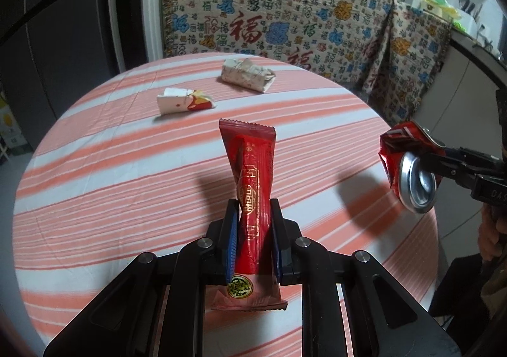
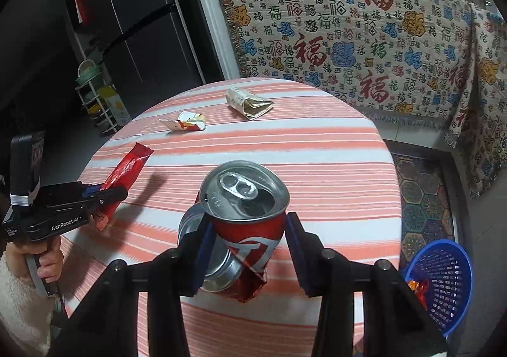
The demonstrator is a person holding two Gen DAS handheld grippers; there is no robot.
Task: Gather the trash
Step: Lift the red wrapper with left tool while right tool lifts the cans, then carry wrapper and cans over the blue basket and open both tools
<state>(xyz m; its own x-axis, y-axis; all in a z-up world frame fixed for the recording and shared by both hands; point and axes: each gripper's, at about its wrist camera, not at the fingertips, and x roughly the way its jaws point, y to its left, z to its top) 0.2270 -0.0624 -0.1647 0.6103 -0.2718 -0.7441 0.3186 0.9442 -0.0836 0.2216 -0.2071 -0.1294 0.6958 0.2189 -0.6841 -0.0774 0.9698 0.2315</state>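
Observation:
My left gripper (image 1: 253, 214) is shut on a long red snack wrapper (image 1: 252, 179), which stands up between the blue pads above the round striped table (image 1: 126, 167). The same wrapper (image 2: 126, 173) shows in the right wrist view, held at the left. My right gripper (image 2: 247, 230) is shut on a crushed red drink can (image 2: 244, 211), its silver top facing me. The can (image 1: 408, 163) hangs over the table's right edge in the left wrist view. Two crumpled paper wrappers (image 1: 187, 100) (image 1: 247, 73) lie flat on the far half of the table.
A blue mesh basket (image 2: 443, 281) with some red trash inside stands on the floor at the table's right. A patterned cloth (image 2: 364, 46) drapes a counter behind the table. A dark fridge (image 2: 136, 18) and a small rack (image 2: 95, 94) stand at the back left.

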